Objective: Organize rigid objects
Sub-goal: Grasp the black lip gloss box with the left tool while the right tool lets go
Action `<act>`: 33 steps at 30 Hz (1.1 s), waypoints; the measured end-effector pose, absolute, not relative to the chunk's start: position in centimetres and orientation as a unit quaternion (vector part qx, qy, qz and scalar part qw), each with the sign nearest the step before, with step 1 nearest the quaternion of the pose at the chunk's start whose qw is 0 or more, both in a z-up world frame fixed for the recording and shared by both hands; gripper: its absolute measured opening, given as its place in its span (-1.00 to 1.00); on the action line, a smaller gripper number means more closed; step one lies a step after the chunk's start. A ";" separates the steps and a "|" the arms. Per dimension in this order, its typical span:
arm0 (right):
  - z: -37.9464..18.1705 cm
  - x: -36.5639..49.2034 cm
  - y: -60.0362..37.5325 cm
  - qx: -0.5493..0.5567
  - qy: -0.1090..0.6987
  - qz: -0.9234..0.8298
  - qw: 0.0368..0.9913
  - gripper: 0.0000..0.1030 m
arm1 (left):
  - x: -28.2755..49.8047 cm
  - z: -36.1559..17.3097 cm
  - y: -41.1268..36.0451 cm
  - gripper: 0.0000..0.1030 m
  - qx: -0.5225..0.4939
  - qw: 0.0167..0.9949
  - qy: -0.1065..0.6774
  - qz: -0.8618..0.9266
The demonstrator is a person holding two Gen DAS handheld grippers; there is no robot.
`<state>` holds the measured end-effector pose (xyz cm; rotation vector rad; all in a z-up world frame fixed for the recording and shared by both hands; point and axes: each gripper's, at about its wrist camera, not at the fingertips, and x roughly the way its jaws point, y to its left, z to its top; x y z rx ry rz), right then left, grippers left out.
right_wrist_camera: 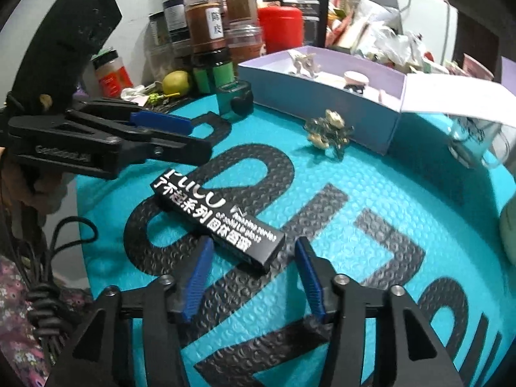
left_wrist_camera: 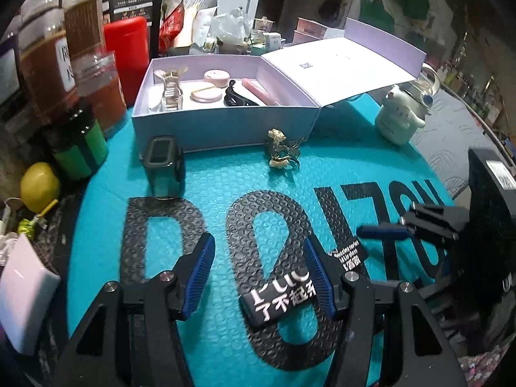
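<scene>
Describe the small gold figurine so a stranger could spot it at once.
Find the open lilac box on the teal mat. Just before its front wall stands the gold figurine, between a dark green bottle and a white mug: the only ornate, metallic piece there.

Teal mat (right_wrist_camera: 371, 174): bubble-textured plastic film, slight sheen, printed with matt black lettering. Black box (right_wrist_camera: 219, 217): smooth card, satin finish, white print. Lavender gift box (left_wrist_camera: 225, 125): matt paperboard, smooth walls. Left tool (left_wrist_camera: 259, 277) and right tool (right_wrist_camera: 253, 277): matt black plastic bodies, ribbed blue rubber-like pads (left_wrist_camera: 200, 271), bright metal pivot pins. Small figurine (left_wrist_camera: 282, 153): glossy, gold-toned, metallic look. Dark bottle (left_wrist_camera: 164, 169): glossy, translucent, glass or plastic, not determinable. Spice jars (right_wrist_camera: 206, 22): clear smooth plastic. Red canister (left_wrist_camera: 127, 54): smooth, semi-gloss. Cream case (left_wrist_camera: 398, 119): smooth, soft sheen.
</scene>
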<state>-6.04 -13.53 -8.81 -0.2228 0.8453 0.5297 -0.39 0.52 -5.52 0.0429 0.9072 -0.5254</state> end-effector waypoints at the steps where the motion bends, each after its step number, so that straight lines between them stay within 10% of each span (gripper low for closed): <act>1: -8.8 -5.9 -13.4 -0.113 0.401 0.258 0.871 0.12 | -0.6 -5.5 0.6 0.10 0.024 0.865 0.435 -0.249; 12: -10.2 -5.2 -11.8 -0.162 0.404 0.298 0.850 0.25 | -2.6 -7.6 -0.3 0.10 0.038 0.848 0.462 -0.256; 33: -10.0 -4.6 -12.5 -0.142 0.400 0.295 0.856 -0.21 | -1.9 -8.4 1.0 0.10 0.020 0.858 0.434 -0.276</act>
